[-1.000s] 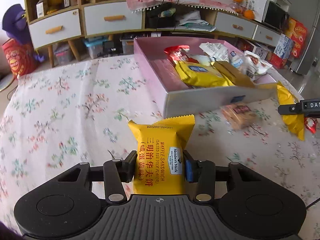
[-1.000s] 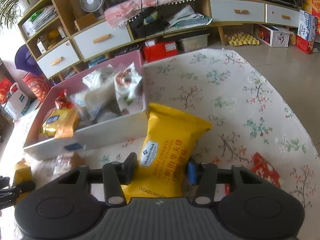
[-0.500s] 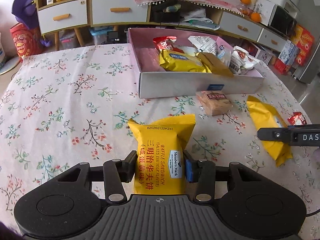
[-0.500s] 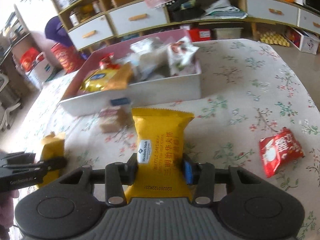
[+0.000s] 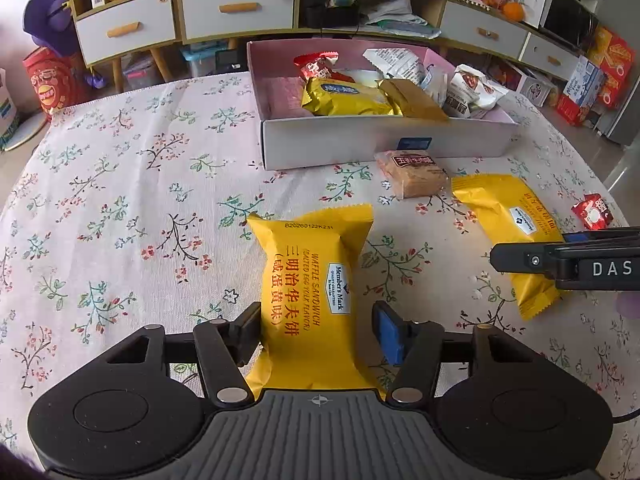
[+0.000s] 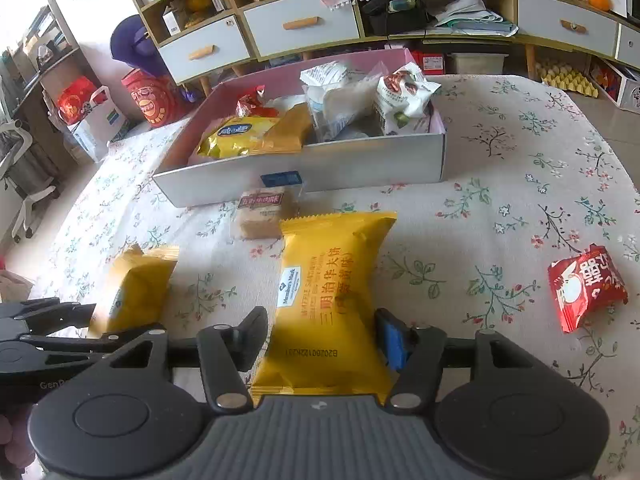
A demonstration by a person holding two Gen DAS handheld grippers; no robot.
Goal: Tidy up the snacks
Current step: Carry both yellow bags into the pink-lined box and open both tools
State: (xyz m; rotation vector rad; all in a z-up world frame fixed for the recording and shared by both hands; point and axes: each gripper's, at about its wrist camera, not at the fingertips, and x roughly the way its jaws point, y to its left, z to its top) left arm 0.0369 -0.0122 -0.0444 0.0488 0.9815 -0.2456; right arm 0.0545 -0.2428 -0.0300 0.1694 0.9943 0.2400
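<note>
Tools have just been opening: left tool (image 5: 316, 330) and right tool (image 6: 320, 334) each stand apart around a yellow foil waffle-sandwich packet (image 5: 310, 280) (image 6: 328, 292) lying on the flowered surface (image 5: 120, 208). Withdraw straight back so neither packet drags.

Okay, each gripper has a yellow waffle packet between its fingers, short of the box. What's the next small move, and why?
Probably draw the left gripper back off its yellow packet. Its jaws have just been opening, the blue pad stands clear of the wrapper, and the packet seems to rest on the tablecloth. The right gripper, also just opening, looks likewise with the second yellow packet.
</note>
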